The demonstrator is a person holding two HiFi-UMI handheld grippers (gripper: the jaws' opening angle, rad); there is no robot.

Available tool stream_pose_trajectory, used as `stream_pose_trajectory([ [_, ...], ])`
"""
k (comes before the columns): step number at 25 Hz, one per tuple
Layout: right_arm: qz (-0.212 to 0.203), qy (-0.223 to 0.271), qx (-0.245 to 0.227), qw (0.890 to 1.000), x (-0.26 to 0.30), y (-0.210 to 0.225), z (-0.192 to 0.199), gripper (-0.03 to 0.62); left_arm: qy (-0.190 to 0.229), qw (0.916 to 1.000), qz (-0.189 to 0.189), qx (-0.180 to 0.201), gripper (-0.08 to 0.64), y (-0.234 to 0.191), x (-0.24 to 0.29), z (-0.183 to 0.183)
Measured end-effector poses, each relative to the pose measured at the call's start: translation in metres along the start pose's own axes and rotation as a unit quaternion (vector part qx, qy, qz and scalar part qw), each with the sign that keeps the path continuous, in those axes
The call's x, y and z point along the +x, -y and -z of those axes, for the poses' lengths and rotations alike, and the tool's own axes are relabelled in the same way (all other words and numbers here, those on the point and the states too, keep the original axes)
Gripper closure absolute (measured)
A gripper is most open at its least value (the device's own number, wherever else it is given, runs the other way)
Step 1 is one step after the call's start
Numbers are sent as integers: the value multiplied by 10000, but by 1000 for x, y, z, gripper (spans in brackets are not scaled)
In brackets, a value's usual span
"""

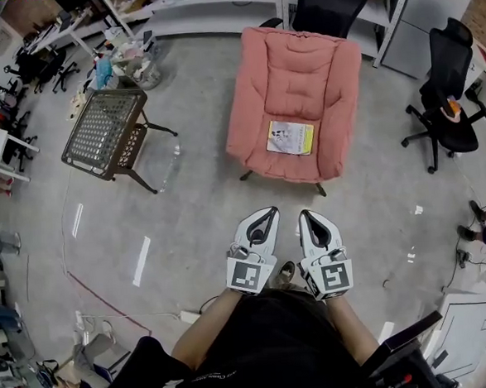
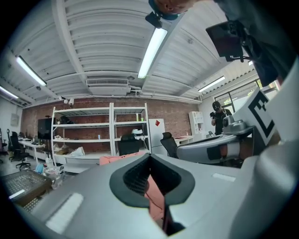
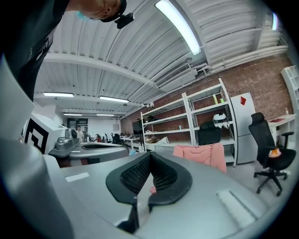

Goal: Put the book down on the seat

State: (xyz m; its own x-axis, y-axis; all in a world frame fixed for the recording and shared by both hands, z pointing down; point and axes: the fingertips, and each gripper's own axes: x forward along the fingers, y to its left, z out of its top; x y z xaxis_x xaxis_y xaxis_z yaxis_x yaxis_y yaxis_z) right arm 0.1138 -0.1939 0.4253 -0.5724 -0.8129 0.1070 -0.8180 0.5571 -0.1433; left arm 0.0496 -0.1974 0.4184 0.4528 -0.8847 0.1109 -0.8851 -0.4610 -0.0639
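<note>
Book (image 1: 290,137) lies flat on the seat (image 1: 284,168) of the pink armchair (image 1: 300,65), approx. mid-cushion, at 12 o'clock from the person w/ the claws. Cover is pale w/ a yellow strip along its 3 o'clock edge. Nothing touches it; both claws are well apart from it.

Left claw (image 1: 266,214) & right claw (image 1: 306,215) sit side by side, low in front of the person, over bare concrete floor (image 1: 188,234), tips pointing to 12 o'clock at the chair. Left: jaws together, nothing between them. In the left gripper view the dark pads meet, and only pink upholstery shows past them. Right: also closed, empty. In the right gripper view the pads meet at the tip, w/ the armchair beyond at approx. 1 o'clock.

Elsewhere a dark mesh tabletop (image 1: 104,124) on black legs stands at 10 o'clock. A black office chair (image 1: 449,75) stands at 2 o'clock, w/ a small orange item (image 1: 450,111) on its seat, poss. a tool, too small to tell. White shelves (image 1: 213,9) run along the far wall at 12 o'clock, behind the armchair.
</note>
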Motion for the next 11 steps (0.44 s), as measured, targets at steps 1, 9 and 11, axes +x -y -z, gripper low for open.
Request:
stream_pose_trajectory([
  [1,-9,-11,-2,10000,2,0,1,583,-1,10000,2,23,560,-1,0,1],
  [9,-17,-123,23,9999,32,0,6,583,-54,10000,23,1,560,-21,11,7],
  [11,3,-140,54,9999,42,0,7,583,-79,10000,58,-7,560,-29,16,8],
])
